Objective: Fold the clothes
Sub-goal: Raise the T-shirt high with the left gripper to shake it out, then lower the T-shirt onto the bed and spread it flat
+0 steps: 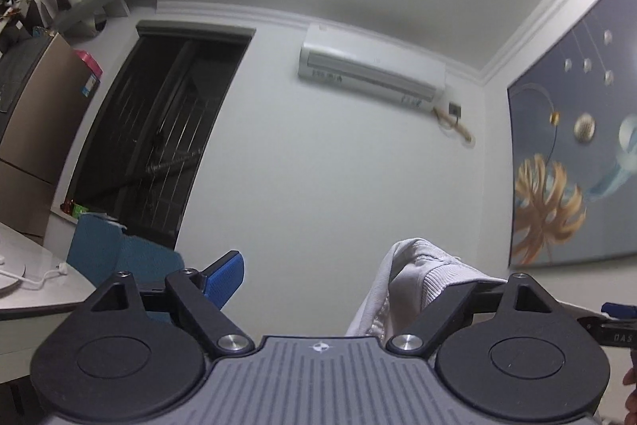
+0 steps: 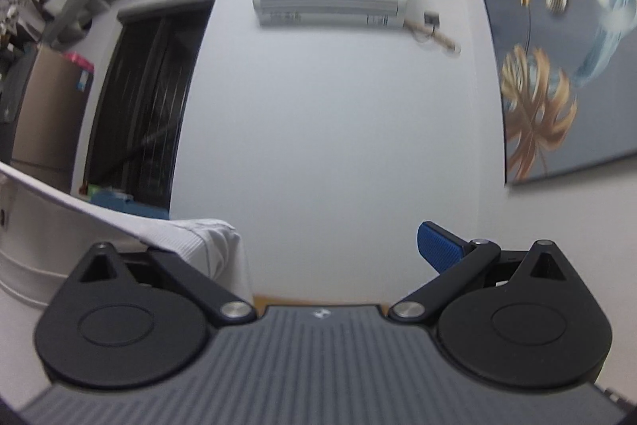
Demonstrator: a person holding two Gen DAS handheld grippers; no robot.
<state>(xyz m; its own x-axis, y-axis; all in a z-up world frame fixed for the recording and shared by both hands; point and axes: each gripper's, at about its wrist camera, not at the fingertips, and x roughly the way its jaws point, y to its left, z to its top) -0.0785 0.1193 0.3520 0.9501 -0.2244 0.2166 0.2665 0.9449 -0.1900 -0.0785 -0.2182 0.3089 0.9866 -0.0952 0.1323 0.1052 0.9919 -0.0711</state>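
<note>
Both grippers point up toward the far wall. My left gripper [image 1: 318, 273] has its jaws spread wide; its left blue pad [image 1: 223, 279] is bare, and a white ribbed garment [image 1: 422, 277] drapes over its right finger, hiding that pad. My right gripper [image 2: 330, 245] is also spread wide; its right blue pad [image 2: 440, 245] is bare, and the white garment [image 2: 199, 237] hangs over its left finger, with cloth stretching away to the left [image 2: 47, 218]. Neither gripper pinches the cloth between its pads.
A white wall with an air conditioner [image 1: 370, 74] is ahead. A dark barred door [image 1: 159, 130] is left of it, a large painting [image 1: 577, 162] on the right. A fridge [image 1: 36, 114], a blue chair [image 1: 115, 249] and a white tabletop [image 1: 36, 277] are on the left.
</note>
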